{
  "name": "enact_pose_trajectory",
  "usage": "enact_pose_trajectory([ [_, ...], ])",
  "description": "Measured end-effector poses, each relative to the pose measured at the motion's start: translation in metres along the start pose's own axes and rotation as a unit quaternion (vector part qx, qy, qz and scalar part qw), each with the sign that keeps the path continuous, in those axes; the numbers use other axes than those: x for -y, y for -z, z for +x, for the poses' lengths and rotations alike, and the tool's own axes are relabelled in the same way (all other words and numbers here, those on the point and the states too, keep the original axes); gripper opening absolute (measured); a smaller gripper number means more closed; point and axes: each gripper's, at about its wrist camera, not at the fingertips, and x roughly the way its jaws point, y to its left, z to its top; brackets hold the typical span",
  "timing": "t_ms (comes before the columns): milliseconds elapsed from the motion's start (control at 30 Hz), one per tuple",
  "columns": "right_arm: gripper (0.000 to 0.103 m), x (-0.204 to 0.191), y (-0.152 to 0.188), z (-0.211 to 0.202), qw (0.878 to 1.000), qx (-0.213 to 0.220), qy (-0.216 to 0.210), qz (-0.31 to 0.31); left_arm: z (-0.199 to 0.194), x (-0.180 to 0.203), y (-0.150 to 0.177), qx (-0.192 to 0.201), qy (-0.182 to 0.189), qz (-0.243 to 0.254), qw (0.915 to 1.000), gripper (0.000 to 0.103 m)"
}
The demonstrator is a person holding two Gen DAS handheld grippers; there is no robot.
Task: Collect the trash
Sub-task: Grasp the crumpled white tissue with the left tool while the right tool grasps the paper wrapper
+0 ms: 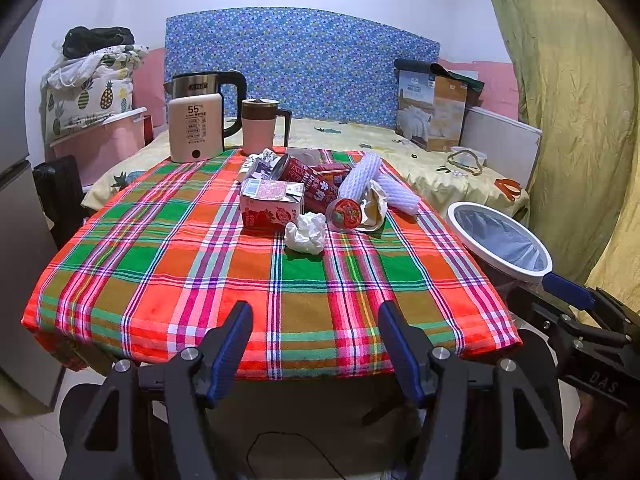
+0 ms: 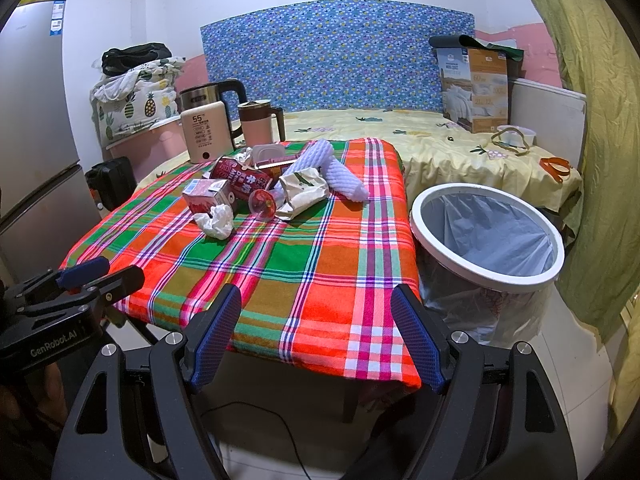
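Observation:
A heap of trash lies at the far middle of the plaid table [image 1: 160, 280] [image 2: 320, 272]: a crumpled white tissue [image 1: 306, 233] [image 2: 216, 220], a pink milk carton [image 1: 270, 204] [image 2: 208, 196], a red can [image 1: 308, 182] [image 2: 240, 178], a red-lidded cup [image 1: 344, 213] [image 2: 264, 201], crumpled paper [image 1: 376, 204] [image 2: 304, 190] and white foam nets [image 1: 374, 178] [image 2: 340, 172]. My left gripper [image 1: 316, 340] stands open at the near table edge, empty. My right gripper [image 2: 316, 334] is open too, near the front right corner, empty.
A white-rimmed bin [image 2: 486, 236] [image 1: 498, 242] with a grey liner stands right of the table. A kettle [image 1: 200, 120] [image 2: 212, 120] and a pink mug [image 1: 260, 126] [image 2: 260, 120] stand at the table's back left. A bed [image 2: 440, 140] lies behind; a curtain [image 2: 592, 120] hangs at right.

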Motion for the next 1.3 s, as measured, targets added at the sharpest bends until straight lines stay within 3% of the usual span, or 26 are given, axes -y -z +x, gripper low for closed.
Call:
enact_pose_trajectory([
  [467, 0.078, 0.002, -0.003, 0.012, 1.0, -0.01, -0.004, 0.005, 0.027, -0.015, -0.009, -0.026, 0.007, -0.015, 0.9995, 0.065],
  [1100, 0.078, 0.01, -0.042, 0.063, 0.999, -0.034, -0.029, 0.011, 0.124, -0.019, -0.057, -0.049, 0.014, -0.014, 0.9986, 0.065],
  [1300, 0.078, 0.004, -0.055, 0.082, 0.999, -0.034, -0.036, 0.009, 0.146, -0.02, -0.059, -0.059, 0.016, -0.016, 0.998, 0.049],
])
